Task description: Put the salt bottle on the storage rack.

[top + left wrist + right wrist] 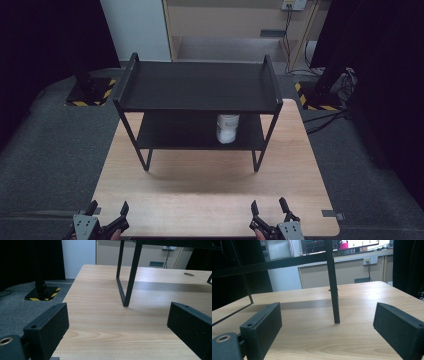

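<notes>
A black two-tier shelf rack [197, 85] stands at the back half of the wooden table [215, 195]. A white jar [227, 128] sits on its lower shelf, toward the right. My left gripper [108, 212] is open at the table's near left edge, with nothing between its jaws. My right gripper [269, 208] is open at the near right edge, also holding nothing. In the left gripper view a front leg of the rack [130, 277] rises ahead of the open jaws. In the right gripper view another rack leg [333, 285] stands ahead.
Grey carpet surrounds the table. Two black stand bases with yellow-black tape sit on the floor at the back left [90, 92] and back right [320, 95]. Cables [327, 117] trail on the floor at the right. A wide stretch of bare tabletop lies between the rack and the grippers.
</notes>
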A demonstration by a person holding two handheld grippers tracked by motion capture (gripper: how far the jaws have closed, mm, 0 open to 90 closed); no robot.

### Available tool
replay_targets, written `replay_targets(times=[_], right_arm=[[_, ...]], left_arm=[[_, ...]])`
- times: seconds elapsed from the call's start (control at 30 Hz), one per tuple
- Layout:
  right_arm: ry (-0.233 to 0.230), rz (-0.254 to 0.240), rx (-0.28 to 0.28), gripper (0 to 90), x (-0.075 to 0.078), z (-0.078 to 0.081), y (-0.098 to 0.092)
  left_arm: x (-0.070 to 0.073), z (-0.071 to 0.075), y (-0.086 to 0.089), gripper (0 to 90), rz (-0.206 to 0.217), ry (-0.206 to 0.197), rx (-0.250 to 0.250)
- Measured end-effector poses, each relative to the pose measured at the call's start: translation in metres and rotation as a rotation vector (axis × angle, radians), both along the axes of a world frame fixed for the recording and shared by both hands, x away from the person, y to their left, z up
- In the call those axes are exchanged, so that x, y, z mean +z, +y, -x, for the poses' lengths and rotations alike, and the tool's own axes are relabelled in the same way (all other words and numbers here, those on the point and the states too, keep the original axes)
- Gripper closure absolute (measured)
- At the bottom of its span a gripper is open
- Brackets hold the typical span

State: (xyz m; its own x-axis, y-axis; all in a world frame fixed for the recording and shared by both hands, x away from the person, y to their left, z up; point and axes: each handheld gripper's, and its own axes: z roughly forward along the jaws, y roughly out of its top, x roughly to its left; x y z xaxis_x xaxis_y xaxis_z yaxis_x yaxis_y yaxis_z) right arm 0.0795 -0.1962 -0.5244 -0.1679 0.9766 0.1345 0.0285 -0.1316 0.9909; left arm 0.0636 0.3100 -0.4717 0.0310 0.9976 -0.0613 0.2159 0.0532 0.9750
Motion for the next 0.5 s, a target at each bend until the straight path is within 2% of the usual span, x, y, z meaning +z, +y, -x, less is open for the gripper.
replay_targets(times=[0.5], right_arm=[[0.015, -0.005, 0.021, 8.0, -0.0006, -0.0003, -0.0039]], left_arm=[[0.0002, 0.0028, 0.0003, 2.7, 0.000, 0.005, -0.003]])
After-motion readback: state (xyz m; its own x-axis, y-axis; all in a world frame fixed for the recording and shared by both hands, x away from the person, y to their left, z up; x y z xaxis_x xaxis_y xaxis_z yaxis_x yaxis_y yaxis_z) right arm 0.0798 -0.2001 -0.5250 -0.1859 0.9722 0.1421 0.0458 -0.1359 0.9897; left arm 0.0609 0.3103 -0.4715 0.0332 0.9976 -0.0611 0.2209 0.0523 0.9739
